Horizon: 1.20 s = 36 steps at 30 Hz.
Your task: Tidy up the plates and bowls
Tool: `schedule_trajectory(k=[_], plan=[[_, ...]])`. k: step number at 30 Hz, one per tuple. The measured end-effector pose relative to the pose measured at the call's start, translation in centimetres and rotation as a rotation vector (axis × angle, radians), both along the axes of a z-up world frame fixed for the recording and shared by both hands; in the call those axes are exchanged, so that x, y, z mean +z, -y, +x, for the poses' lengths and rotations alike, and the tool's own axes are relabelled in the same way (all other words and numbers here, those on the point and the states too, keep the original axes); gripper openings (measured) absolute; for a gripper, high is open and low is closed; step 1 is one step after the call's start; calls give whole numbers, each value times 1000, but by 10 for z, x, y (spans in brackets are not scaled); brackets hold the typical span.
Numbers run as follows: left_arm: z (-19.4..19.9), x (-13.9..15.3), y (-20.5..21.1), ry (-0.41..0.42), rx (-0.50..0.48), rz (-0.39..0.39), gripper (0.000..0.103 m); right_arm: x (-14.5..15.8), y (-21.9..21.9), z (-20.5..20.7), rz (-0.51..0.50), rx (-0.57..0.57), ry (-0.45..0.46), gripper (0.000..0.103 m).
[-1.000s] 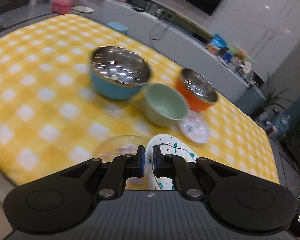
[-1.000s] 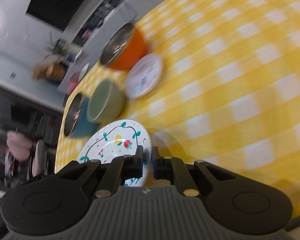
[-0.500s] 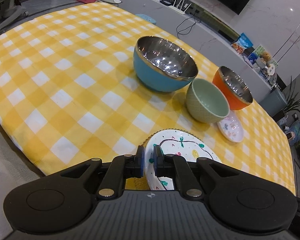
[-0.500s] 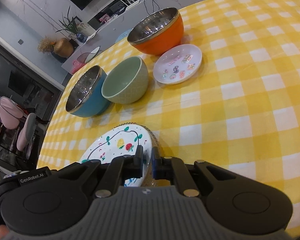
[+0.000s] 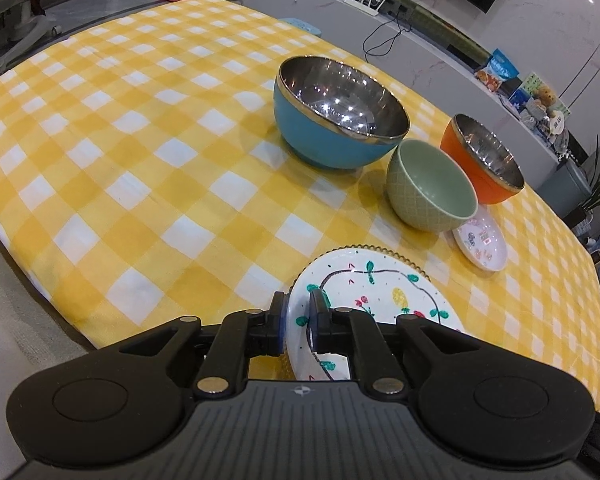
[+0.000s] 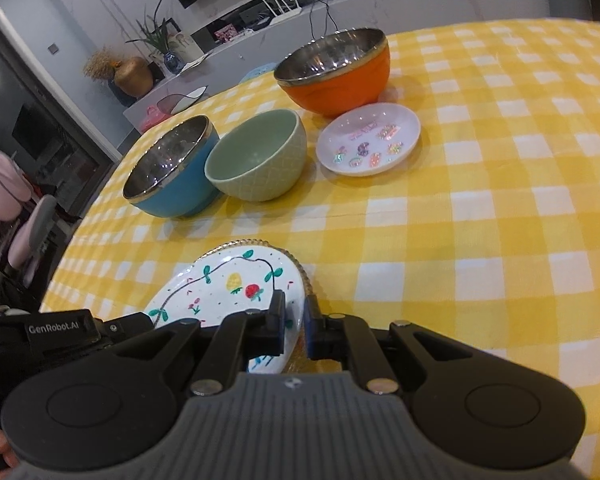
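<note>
A white painted plate [image 5: 376,300] [image 6: 228,284] sits on top of a gold-rimmed clear plate [image 5: 404,254] [image 6: 306,280] near the table's front edge. My left gripper [image 5: 299,316] is shut on the painted plate's left rim. My right gripper [image 6: 294,320] is shut on its right rim. Behind stand a blue steel bowl [image 5: 332,120] [image 6: 172,172], a green ceramic bowl [image 5: 428,188] [image 6: 260,156], an orange steel bowl [image 5: 484,160] [image 6: 336,76] and a small white sticker plate [image 5: 482,240] [image 6: 370,140].
The yellow checked tablecloth [image 5: 120,128] [image 6: 500,208] covers the table, with wide bare cloth to the left and right of the dishes. A grey counter [image 5: 420,36] with boxes and cables runs behind. The left gripper's body [image 6: 56,328] shows at the right wrist view's lower left.
Both views steadied and swung level toward the table. The painted plate stays gripped on both rims and now lies lower and flatter over the gold-rimmed plate.
</note>
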<state>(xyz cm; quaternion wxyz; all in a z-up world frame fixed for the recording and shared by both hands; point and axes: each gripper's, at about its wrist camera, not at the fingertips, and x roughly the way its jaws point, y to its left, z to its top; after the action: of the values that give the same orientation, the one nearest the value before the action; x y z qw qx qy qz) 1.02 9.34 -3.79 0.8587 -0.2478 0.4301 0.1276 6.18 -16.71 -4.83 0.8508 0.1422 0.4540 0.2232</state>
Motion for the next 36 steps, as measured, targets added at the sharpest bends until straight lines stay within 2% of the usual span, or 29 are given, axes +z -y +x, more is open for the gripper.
schedule_trajectory(k=[22, 30, 34, 36], plan=[[7, -5, 12, -60, -30, 92, 14, 0, -31, -11, -231, 64, 171, 6], [7, -4, 15, -58, -30, 113, 15, 0, -35, -10, -253, 75, 189, 9], [1, 4, 15, -10, -20, 127, 15, 3, -22, -7, -179, 48, 161, 10], [-1, 10, 15, 30, -18, 127, 16, 7, -13, -5, -144, 20, 155, 16]])
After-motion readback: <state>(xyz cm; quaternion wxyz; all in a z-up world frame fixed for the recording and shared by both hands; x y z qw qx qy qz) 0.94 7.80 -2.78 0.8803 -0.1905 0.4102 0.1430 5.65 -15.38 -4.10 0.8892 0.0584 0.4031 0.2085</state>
